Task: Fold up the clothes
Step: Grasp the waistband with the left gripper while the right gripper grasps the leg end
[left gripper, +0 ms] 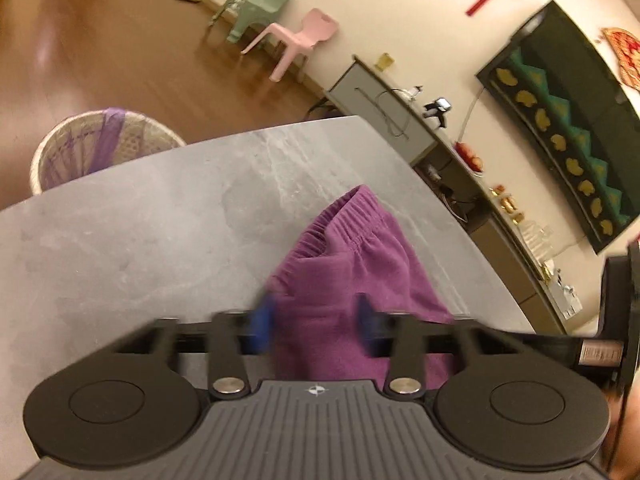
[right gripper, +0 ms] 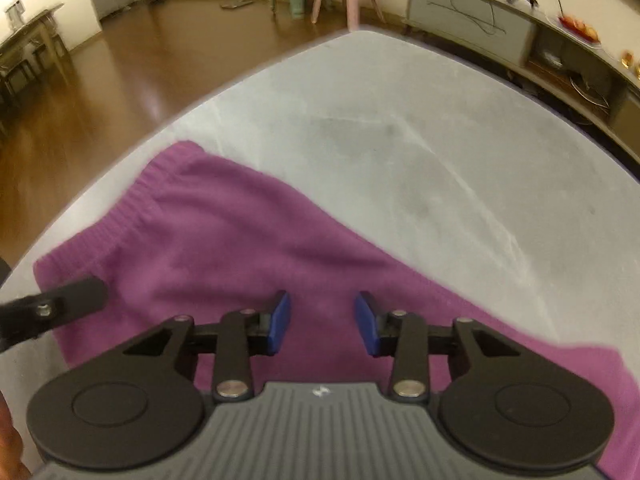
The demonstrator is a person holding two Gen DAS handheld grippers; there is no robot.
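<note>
Purple shorts [right gripper: 224,248] lie flat on grey table [right gripper: 440,152], waistband toward far-left edge. Right gripper [right gripper: 322,320] hangs over the cloth, jaws apart w/ nothing pinched. Left gripper [left gripper: 316,320] is blurred, fabric between its pads; can't tell if clamped. Basket [left gripper: 100,140] sits beyond table.

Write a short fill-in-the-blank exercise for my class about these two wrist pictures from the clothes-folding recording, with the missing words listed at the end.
1. The garment lying on the table is ____ in colour.
2. The pads of the right claw are ____ in colour.
3. Next to the green chair by the wall stands a ____ chair.
4. The woven basket stands on the ____, beyond the table's edge.

Missing words: purple; blue; pink; floor
</note>
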